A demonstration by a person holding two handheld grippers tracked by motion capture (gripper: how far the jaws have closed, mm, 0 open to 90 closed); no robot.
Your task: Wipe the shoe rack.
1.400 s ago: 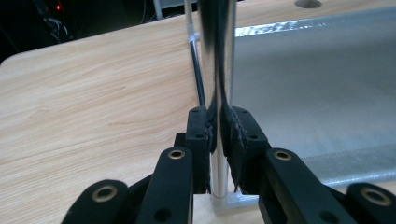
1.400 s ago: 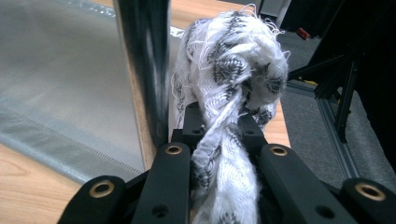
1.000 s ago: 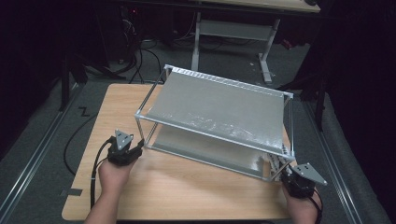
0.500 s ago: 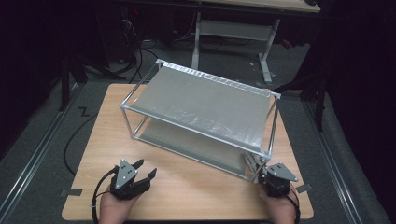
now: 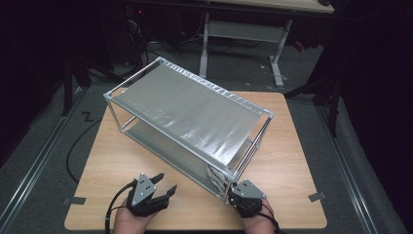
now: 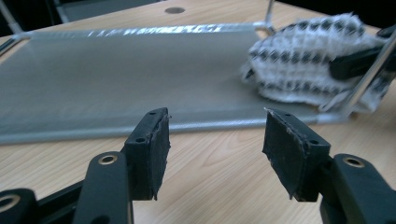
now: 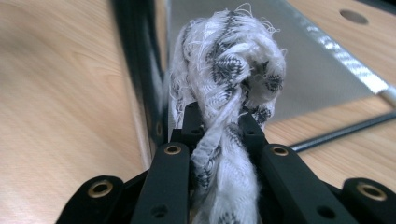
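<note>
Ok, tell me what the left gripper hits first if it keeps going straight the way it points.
Most likely the lower shelf edge of the metal rack, straight ahead of the open left gripper across bare table; depth is hard to judge.

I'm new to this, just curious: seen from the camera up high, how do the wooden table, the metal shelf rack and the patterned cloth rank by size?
1. wooden table, the largest.
2. metal shelf rack, covering much of the tabletop.
3. patterned cloth, a small bunch at the rack's near corner by the right gripper, partly hidden.

Black hand-held gripper (image 5: 163, 185) with brass-ringed screw holes, trailing cable.
</note>
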